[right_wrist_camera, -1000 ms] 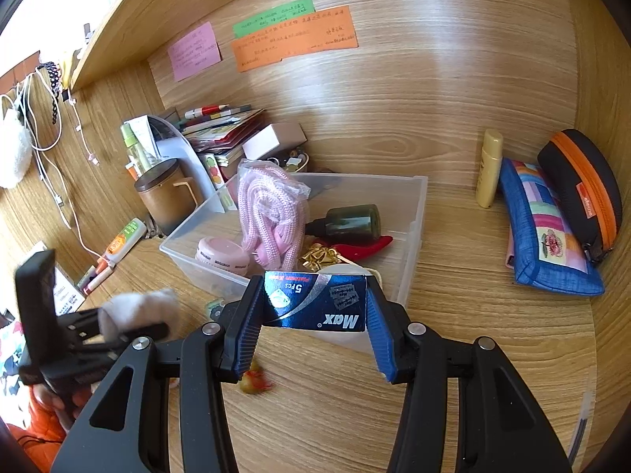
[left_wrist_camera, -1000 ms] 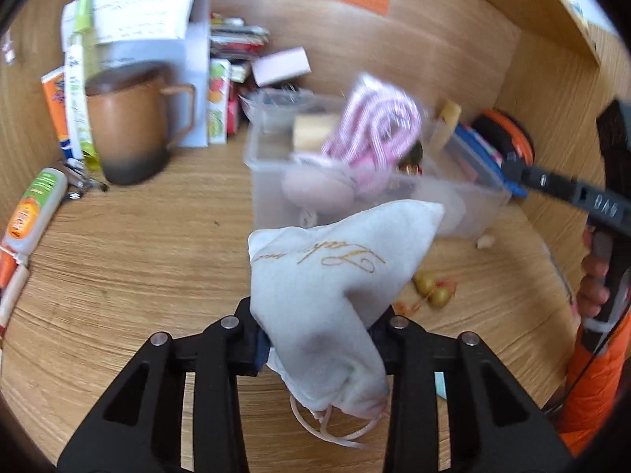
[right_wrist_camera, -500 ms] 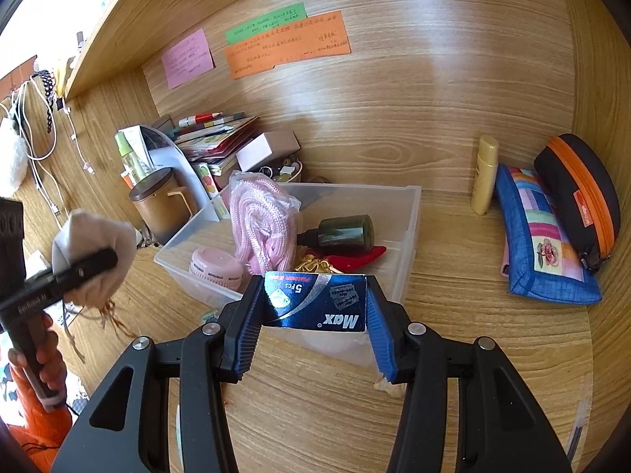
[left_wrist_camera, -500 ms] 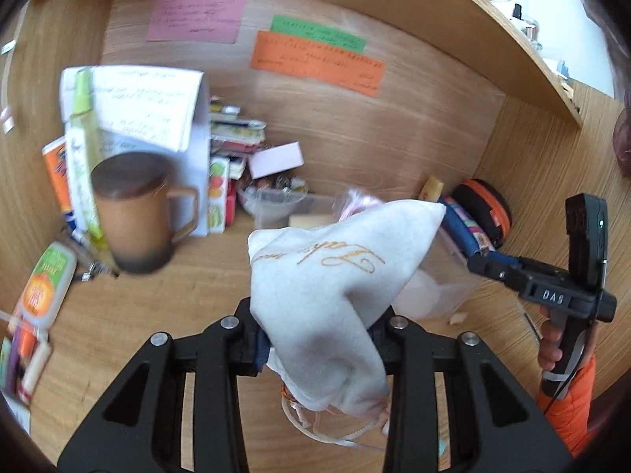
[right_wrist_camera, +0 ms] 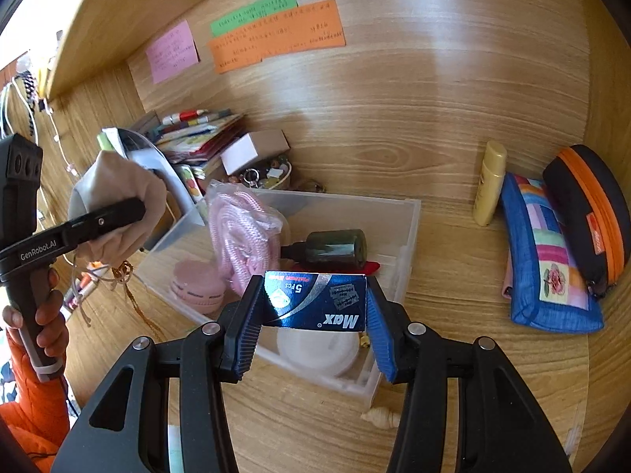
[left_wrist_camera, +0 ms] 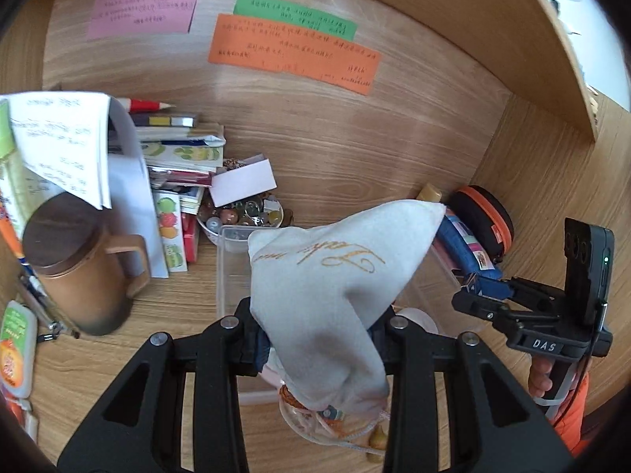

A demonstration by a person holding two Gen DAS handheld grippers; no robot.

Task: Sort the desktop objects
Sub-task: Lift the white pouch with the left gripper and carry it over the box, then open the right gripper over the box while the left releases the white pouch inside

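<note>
My tongs are black with blue ribbed pads and shiny silver screws; my sleeve is orange.

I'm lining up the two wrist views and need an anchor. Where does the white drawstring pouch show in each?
Left wrist: white drawstring pouch fills the centre foreground, clamped in the left gripper.
Right wrist: the pouch sits at the left edge, held above the desk.
Shared landmark: the orange note on the back wall.
</note>
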